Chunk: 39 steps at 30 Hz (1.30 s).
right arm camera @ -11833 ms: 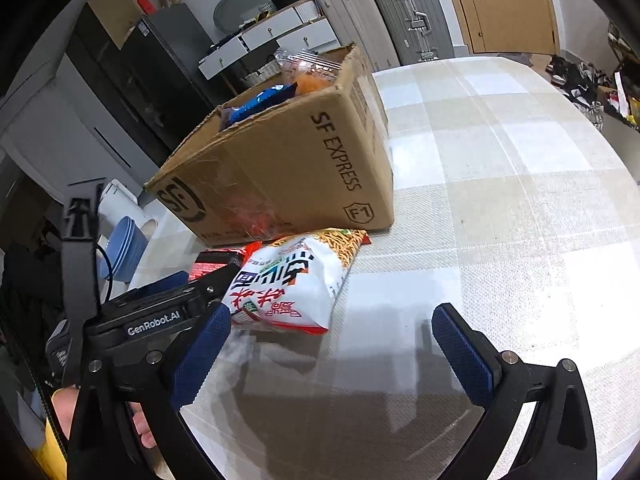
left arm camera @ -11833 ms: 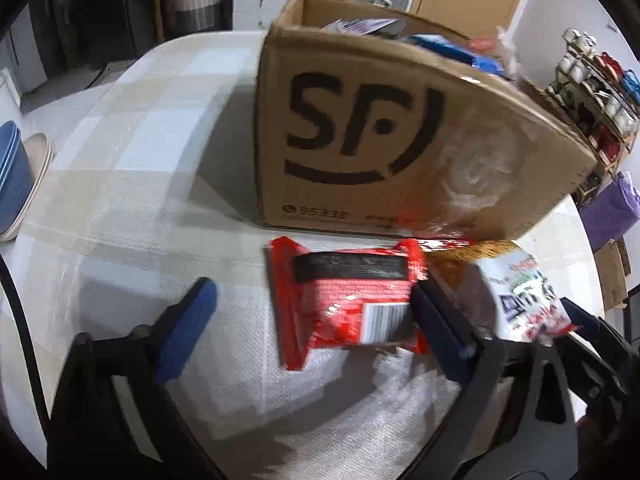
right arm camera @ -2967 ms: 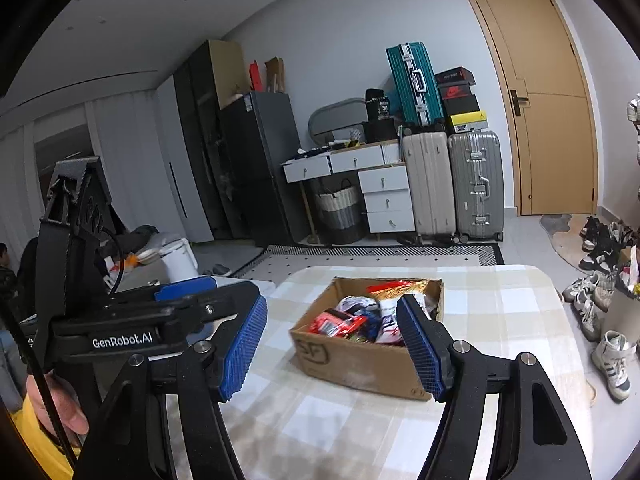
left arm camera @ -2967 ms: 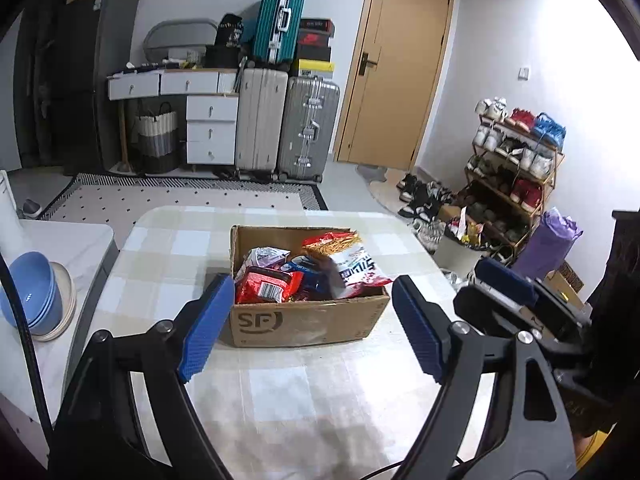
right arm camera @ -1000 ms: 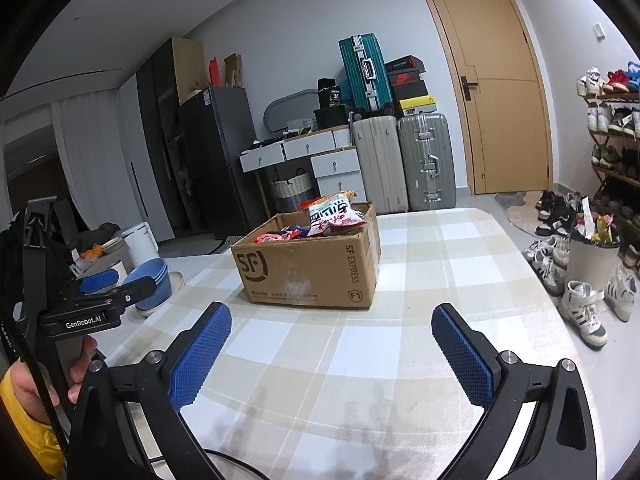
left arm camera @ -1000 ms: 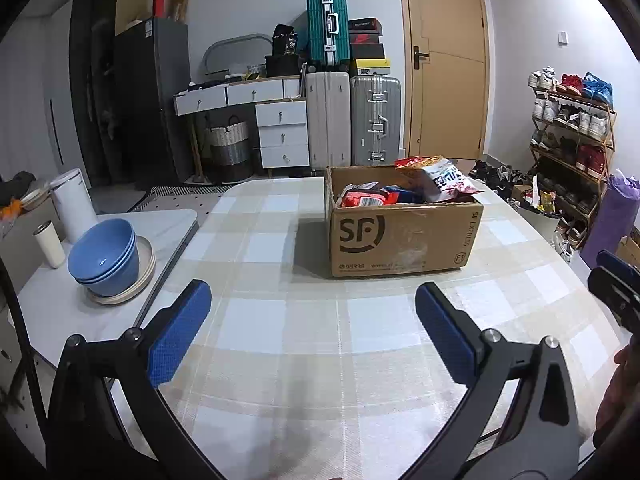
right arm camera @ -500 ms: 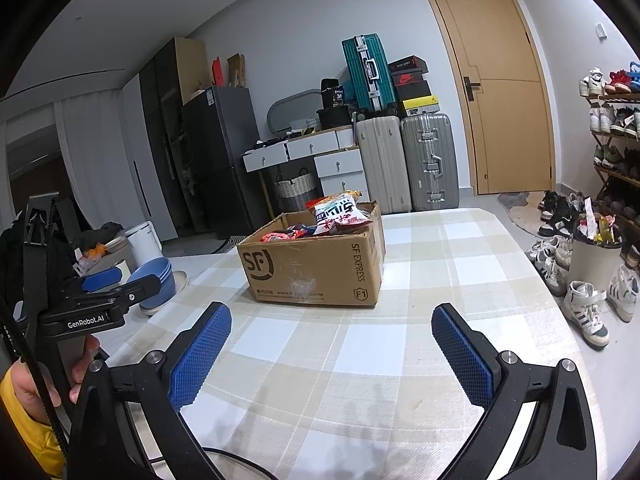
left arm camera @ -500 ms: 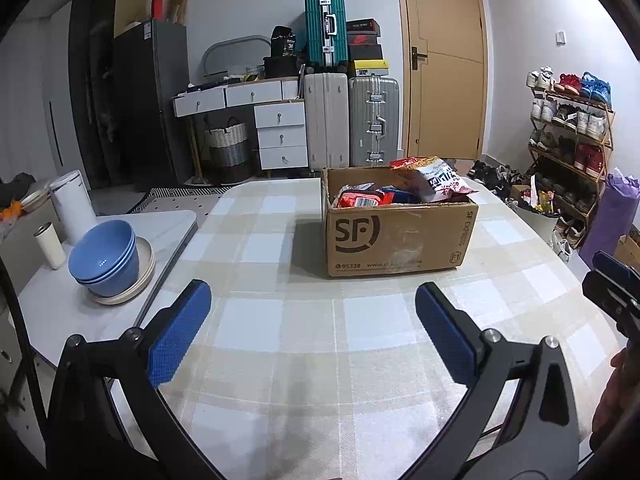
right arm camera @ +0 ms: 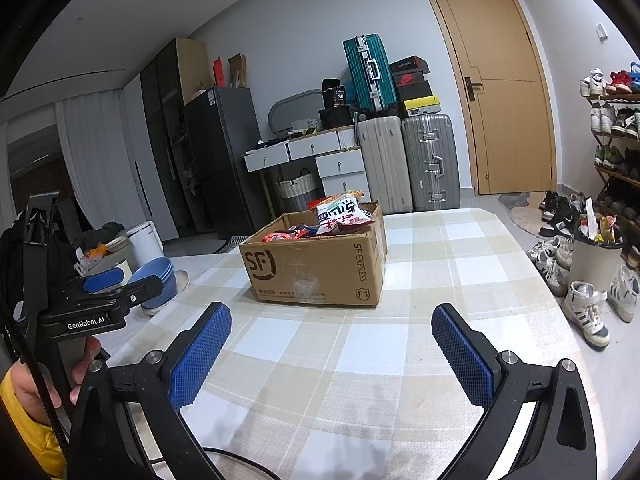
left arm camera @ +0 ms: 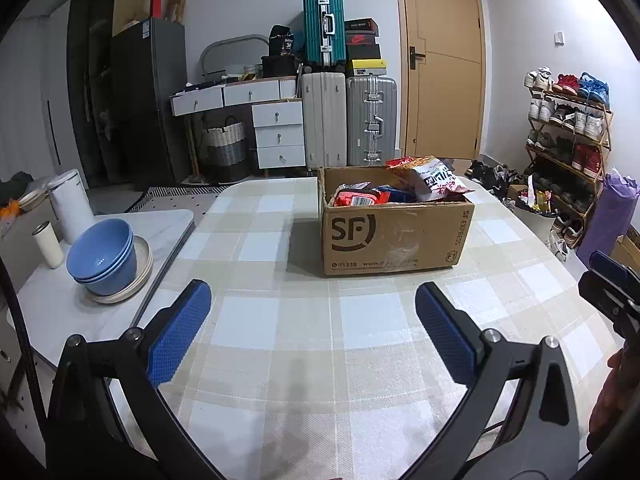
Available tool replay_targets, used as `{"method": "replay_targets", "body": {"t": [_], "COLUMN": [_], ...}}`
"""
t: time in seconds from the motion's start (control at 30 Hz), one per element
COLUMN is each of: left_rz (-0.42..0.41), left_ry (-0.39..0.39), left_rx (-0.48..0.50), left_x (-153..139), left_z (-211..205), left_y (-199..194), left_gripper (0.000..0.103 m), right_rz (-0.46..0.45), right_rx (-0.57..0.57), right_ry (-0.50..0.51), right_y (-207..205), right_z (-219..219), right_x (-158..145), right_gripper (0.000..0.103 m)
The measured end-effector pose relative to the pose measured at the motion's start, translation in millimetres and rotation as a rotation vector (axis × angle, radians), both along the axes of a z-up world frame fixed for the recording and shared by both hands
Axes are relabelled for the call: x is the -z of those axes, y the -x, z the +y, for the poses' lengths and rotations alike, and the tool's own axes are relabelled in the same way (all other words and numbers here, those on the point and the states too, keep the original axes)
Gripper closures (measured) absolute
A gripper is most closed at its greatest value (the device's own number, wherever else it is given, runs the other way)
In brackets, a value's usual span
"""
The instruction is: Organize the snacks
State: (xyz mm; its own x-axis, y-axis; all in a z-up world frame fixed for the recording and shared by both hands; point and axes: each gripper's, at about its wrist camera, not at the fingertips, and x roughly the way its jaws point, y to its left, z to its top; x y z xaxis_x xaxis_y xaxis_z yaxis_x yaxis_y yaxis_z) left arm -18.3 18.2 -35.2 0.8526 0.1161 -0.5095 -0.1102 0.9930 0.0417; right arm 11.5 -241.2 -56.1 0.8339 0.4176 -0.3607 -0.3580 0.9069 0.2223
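With both tools held back from the work, the brown corrugated cardboard box printed "SF" stands upright near the middle of the beige-and-white checked table, and the snack packets are inside it. No packet can be seen on the cloth around the box in either view.

Left tool: blue pads spread wide, nothing between them, above bare cloth well short of the box. Right tool: likewise wide open and empty, on the box's printed corner side.

Contents: a white-and-red crinkled snack bag rides highest, leaning over the far right rim; a red foil packet and a dark blue packet lie lower. How far the white bag is supported underneath is not clear from these angles, so its seating appears marginal at best.

Risks, as judged:
- The white bag may slide out over the rim if the box is nudged, since it sits above the wall line.
- A push on the light box could skate it across the smooth cloth toward the table edge on the shoe-rack side.
- The stacked blue ceramic bowls on the adjoining white surface stand near the left tool's sweep; a careless swing could strike them.
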Motion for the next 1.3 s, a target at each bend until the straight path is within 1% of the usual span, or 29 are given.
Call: {"method": "replay_targets", "body": {"t": [0.67, 0.77, 0.87, 1.07, 1.2, 1.3], "left_rz": [0.006, 0.003, 0.006, 0.001, 0.015, -0.002], "left_ry": [0.004, 0.018, 0.01, 0.018, 0.011, 0.013], "left_rx": [0.023, 0.047, 0.034, 0.046, 0.039, 0.052], "left_x": [2.1, 1.8, 1.8, 1.2, 1.5, 0.6], "left_z": [2.4, 2.9, 4.3, 4.6, 3.9, 3.3], "left_y": [5.5, 5.7, 3.8, 4.1, 1.4, 2.9], "left_gripper": [0.001, 0.001, 0.001, 0.001, 0.001, 0.001], "right_rz": [0.007, 0.01, 0.016, 0.016, 0.018, 0.019], "right_rx": [-0.003, -0.003, -0.003, -0.005, -0.004, -0.003], "right_ry": [-0.002, -0.002, -0.004, -0.005, -0.007, -0.007], "right_y": [2.0, 1.8, 3.5, 4.3, 4.8, 5.3], "right_z": [0.7, 0.9, 0.3, 0.4, 0.6, 0.2], "right_x": [-1.5, -1.0, -0.8, -0.5, -0.4, -0.2], "right_gripper": [0.001, 0.001, 0.001, 0.001, 0.001, 0.001]}}
